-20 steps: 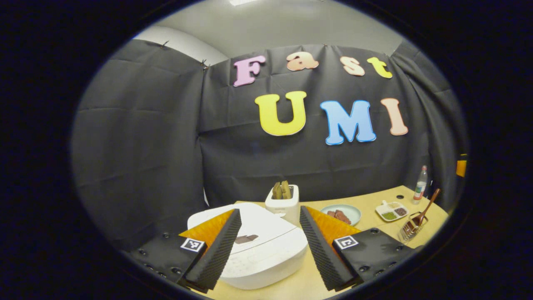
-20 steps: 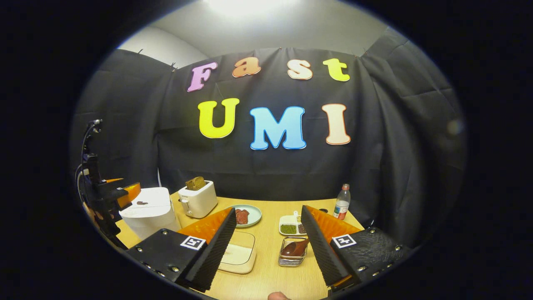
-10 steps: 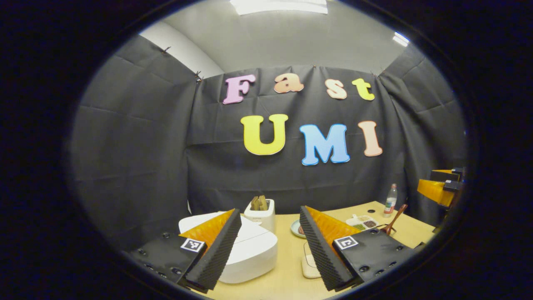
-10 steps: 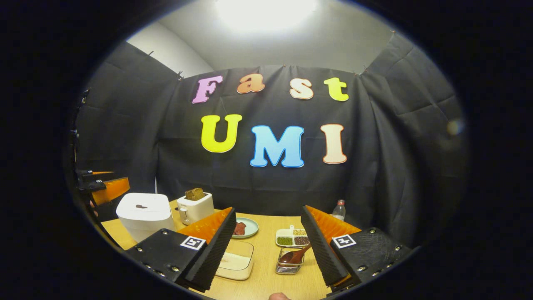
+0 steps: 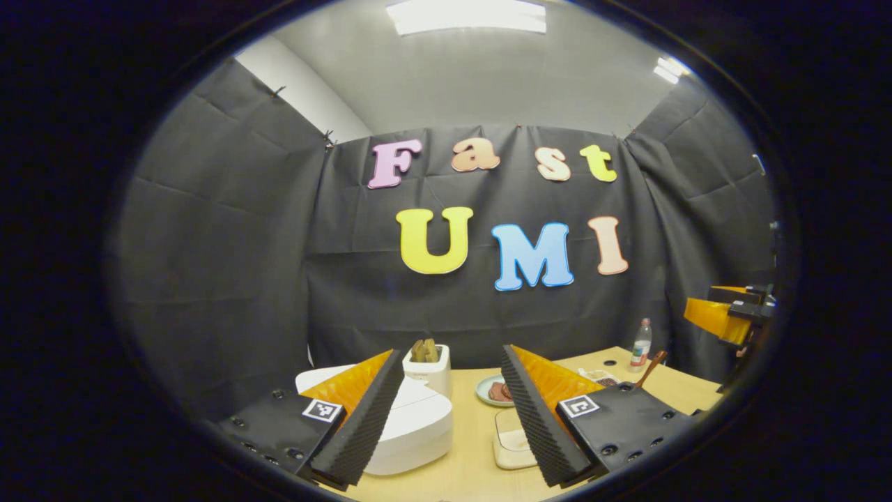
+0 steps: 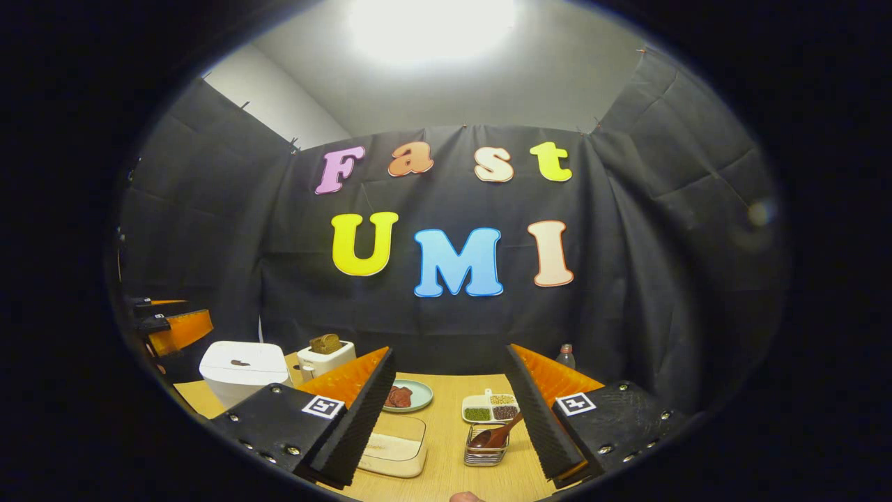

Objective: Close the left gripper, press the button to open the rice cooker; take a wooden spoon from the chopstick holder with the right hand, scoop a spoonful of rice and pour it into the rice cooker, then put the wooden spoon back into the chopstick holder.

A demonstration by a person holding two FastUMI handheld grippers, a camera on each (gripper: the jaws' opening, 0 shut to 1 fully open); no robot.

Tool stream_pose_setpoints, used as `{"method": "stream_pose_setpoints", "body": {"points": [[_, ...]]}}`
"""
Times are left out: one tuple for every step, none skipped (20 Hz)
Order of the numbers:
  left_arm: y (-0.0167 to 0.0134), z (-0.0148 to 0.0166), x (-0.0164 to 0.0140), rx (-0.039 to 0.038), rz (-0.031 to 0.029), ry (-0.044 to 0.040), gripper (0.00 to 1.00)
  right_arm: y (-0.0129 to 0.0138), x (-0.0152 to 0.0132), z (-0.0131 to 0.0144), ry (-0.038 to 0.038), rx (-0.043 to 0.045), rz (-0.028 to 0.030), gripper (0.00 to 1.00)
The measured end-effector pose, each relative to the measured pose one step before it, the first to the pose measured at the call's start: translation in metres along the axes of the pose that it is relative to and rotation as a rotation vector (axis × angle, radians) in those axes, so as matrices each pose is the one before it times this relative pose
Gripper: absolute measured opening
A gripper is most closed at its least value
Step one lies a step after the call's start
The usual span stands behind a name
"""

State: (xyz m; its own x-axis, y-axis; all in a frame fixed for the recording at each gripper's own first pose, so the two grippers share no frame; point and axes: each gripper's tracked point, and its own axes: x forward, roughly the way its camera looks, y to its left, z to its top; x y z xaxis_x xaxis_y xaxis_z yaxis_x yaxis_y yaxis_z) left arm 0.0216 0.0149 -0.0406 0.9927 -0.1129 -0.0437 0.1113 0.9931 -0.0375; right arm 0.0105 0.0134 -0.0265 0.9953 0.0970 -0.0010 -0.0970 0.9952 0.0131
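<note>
Rice cooker (image 5: 411,429), lid down on the desk (image 5: 474,467) left of the toaster (image 5: 428,369), could be missed by the left tool (image 5: 451,411) if its wide-apart fingers are not closed first.

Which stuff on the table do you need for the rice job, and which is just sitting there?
Needed: rice cooker, lid closed; wooden spoon in the chopstick holder; clear box of rice; left tongs and right tongs, both open.

Just sitting there: toaster, plate of meat, divided bean dish, bottle.
</note>
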Motion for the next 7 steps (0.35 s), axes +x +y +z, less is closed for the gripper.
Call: {"method": "stream_pose_setpoints", "body": {"points": [[0.00089, 0.00058, 0.0001, -0.00032, 0.00595, 0.00083, 0.97, 0.00185, -0.00114, 0.00117, -0.00289, -0.0029, 0.00145, 0.95], [0.00169, -0.0004, -0.00036, -0.00097, 0.00772, 0.00412, 0.97, -0.00011, -0.00064, -0.00028, 0.00049, -0.00209, -0.00035, 0.95], [0.0005, 0.00069, -0.00072, -0.00372, 0.00515, 0.00175, 1.0, 0.00062, 0.00076, -0.0003, 0.00058, 0.0018, 0.00363, 0.95], [-0.00014, 0.0012, -0.00053, -0.00146, 0.0068, -0.00064, 0.93, 0.00195, 0.00021, 0.00023, 0.00385, 0.00407, 0.00424, 0.95], [0.00156, 0.00356, -0.00096, 0.00043, 0.00644, -0.00783, 1.0, 0.00125, 0.00151, 0.0001, 0.00243, 0.0052, 0.00374, 0.95], [-0.00066, 0.00187, -0.00164, 0.00317, 0.00274, -0.00561, 0.99, 0.0024, 0.00144, 0.0002, 0.00379, 0.00471, 0.00454, 0.95], [-0.00004, 0.00119, -0.0005, 0.00693, 0.00225, -0.00154, 0.97, 0.00144, 0.00007, 0.00052, 0.00286, 0.00332, 0.00187, 0.95]]}}
